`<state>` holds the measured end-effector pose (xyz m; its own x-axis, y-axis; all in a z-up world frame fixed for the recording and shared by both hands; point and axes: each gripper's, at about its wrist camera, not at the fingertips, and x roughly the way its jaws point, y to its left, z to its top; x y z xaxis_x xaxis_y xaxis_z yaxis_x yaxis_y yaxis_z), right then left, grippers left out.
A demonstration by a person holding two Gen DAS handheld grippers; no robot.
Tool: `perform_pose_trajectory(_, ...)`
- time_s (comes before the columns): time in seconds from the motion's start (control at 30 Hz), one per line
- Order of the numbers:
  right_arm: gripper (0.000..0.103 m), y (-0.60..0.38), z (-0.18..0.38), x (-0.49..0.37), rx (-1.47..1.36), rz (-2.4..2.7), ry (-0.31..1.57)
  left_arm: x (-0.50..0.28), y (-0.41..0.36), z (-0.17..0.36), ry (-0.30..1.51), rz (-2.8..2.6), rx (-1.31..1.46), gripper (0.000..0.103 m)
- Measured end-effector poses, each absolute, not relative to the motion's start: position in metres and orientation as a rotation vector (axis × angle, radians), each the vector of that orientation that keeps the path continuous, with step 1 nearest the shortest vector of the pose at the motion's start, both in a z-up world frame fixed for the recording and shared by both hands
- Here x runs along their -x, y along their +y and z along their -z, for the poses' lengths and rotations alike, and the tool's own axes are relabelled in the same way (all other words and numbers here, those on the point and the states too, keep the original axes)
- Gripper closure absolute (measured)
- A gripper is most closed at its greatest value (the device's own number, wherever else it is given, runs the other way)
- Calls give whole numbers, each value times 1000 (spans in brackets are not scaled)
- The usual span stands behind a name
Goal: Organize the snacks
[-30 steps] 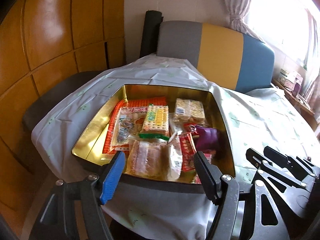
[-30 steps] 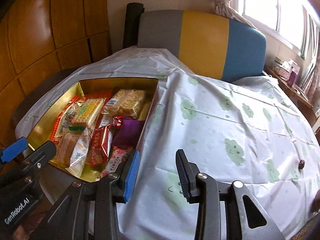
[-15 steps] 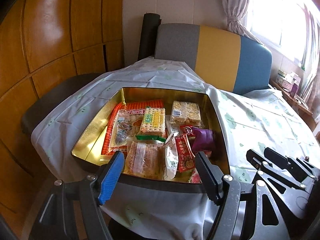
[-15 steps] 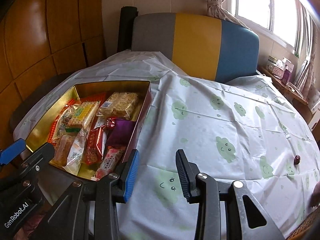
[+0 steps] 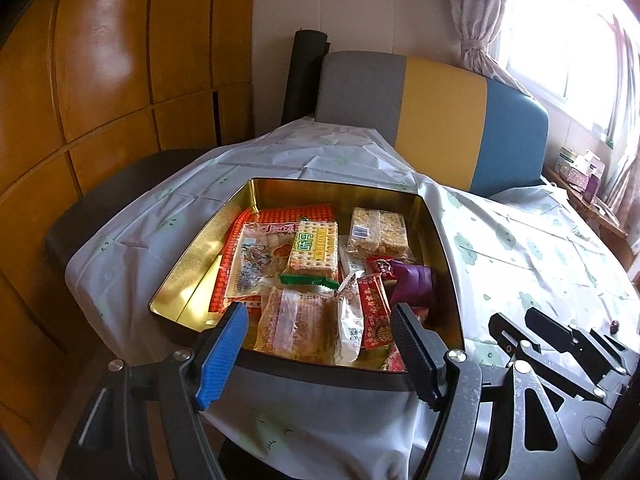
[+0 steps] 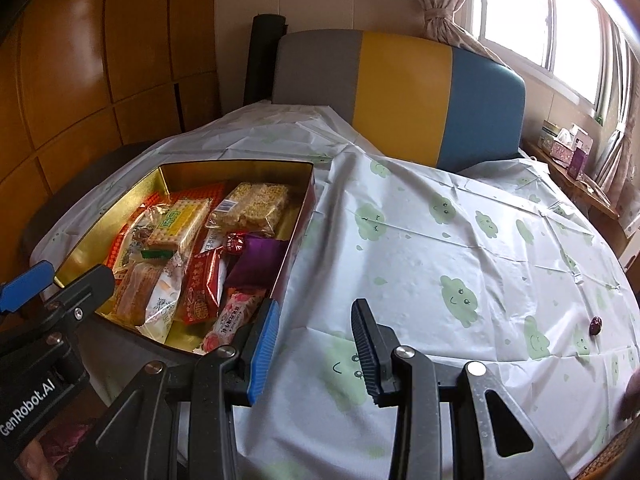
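- Left wrist view: the left tool hangs over the near rim of a gold-lined square metal tin with its jaws spread wide, a blue pad on one side and a black one on the other, and nothing clamped between them
- the tin sits on the surface, which is covered by a pale plastic cloth printed with green smiling clouds, and it is filled with wrapped snacks
- a green-edged pack of square crackers lies near the middle, a clear pack of puffed rice bars beyond it to the right, a red packet with gold print and a purple foil pouch toward the right wall, and a clear-wrapped orange pastry close to the near rim
- the right tool shows at the lower right, over the cloth beside the tin
- a chair back in grey, yellow and blue panels stands behind the surface
- Right wrist view: the right tool is over bare cloth just right of the tin, jaws partly open and empty
- a pink flowered packet lies in the tin's near right corner
- one small dark wrapped sweet lies alone on the cloth, well apart from the tin, near the surface's right edge
- the left tool, blue pad uppermost, shows at the left edge by the tin's near corner
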<state>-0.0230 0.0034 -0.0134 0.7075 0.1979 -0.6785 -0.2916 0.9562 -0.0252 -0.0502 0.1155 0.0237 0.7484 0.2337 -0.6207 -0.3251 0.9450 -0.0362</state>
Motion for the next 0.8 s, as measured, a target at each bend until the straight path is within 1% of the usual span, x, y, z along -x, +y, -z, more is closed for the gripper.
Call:
perform_pose_trajectory(0.07, 65, 3, 15, 23, 132, -274, 742, 50, 115, -24, 657, -309, 146, 23)
perform_pose_trajectory(0.8, 65, 6, 19, 25, 134, -281, 744, 52, 117, -28, 650, -314, 157, 23)
